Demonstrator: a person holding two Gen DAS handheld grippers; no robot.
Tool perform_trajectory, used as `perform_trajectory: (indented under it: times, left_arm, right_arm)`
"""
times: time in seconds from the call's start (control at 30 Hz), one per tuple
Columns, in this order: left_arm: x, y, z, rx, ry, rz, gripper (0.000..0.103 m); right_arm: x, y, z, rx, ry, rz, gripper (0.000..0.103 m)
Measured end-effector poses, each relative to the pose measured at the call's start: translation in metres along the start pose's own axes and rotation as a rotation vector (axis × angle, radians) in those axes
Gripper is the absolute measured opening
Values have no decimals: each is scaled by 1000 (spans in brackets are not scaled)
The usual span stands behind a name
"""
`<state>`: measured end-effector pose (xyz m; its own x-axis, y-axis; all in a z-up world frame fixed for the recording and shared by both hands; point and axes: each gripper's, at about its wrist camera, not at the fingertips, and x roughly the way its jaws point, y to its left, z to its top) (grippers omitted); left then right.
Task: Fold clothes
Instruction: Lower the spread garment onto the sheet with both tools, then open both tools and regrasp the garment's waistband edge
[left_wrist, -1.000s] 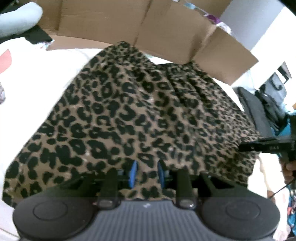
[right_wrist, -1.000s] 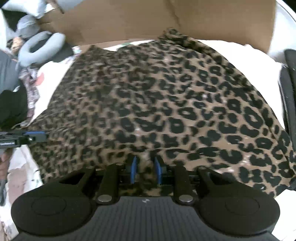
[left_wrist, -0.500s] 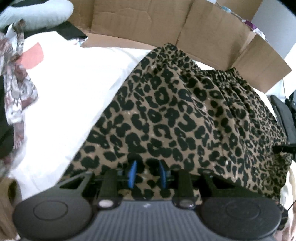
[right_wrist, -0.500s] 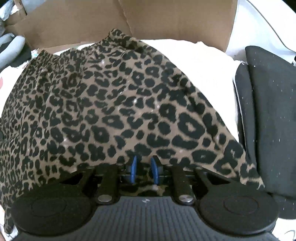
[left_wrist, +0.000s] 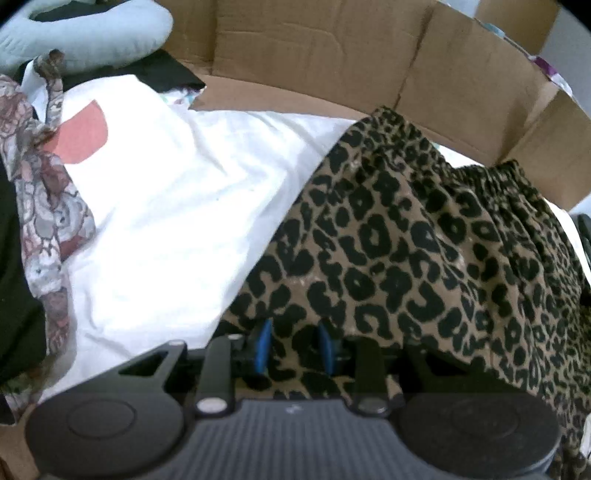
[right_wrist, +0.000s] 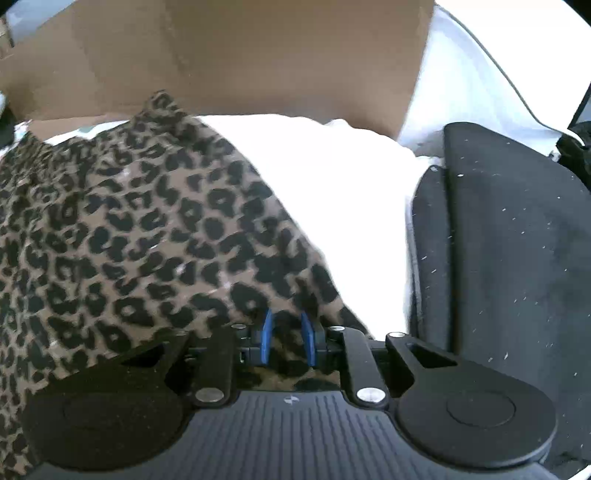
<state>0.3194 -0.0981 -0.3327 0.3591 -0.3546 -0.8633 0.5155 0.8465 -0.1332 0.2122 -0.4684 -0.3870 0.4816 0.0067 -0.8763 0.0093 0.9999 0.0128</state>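
both claws pinch leopard-print garment (left_wrist: 388, 251) hem, cloth spread ahead.

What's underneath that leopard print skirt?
The leopard print skirt lies on a white sheet, which shows on both sides. Whatever sits directly beneath the skirt's middle is covered.

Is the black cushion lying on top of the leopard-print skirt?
No: the black cushion sits apart from the leopard-print skirt, with white sheet between them.

Skirt (left_wrist: 406, 251) tan, black leopard spots — sheet (left_wrist: 177, 206) white — cardboard (left_wrist: 314, 48) brown.
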Motion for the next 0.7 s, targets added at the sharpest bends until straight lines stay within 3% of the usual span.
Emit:
perform_trajectory:
  times: [0.23, 0.4, 0.47, 0.53, 0.57, 0.7]
  left_arm:
    - [-4, -10, 8, 19, -15, -16, 30]
    - [-8, -12, 23, 30, -47, -22, 31]
    - [-8, -13, 31, 40, -59, -20, 36]
    - [-4, -15, 41, 64, -74, -15, 40]
    - [-3, -16, 46, 75, -84, -12, 42]
    - [4, -20, 66, 93, -108, -17, 46]
  right_arm:
    - [9, 3, 2, 8, -16, -88, 23]
    - [1, 8, 1, 16, -43, -43, 26]
    - [-1, 12, 5, -1, -63, -9, 28]
    - [-2, 17, 12, -28, -86, 25, 45]
    - [-1, 21, 16, -48, -94, 33, 47]
    - [6, 36, 36, -111, -121, 60, 47]
